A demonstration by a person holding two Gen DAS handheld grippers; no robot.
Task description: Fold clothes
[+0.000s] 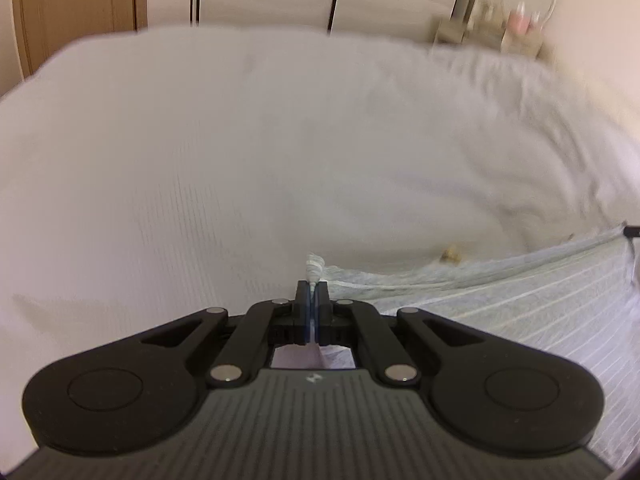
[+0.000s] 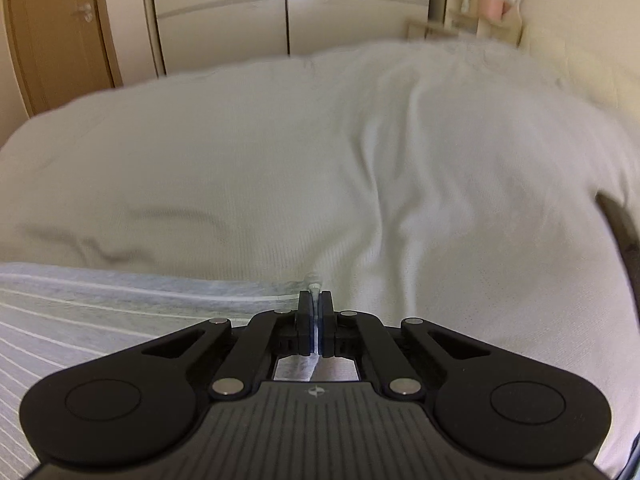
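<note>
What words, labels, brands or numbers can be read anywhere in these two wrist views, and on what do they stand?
No readable text in either view.
Left gripper: a small pale emblem on its ribbed body, a mark, not letters.
Right gripper: the same kind of emblem, no letters.
Striped garment: only white stripes, no tag showing.
Shelf items by the mirror: too blurred to tell any label.
</note>
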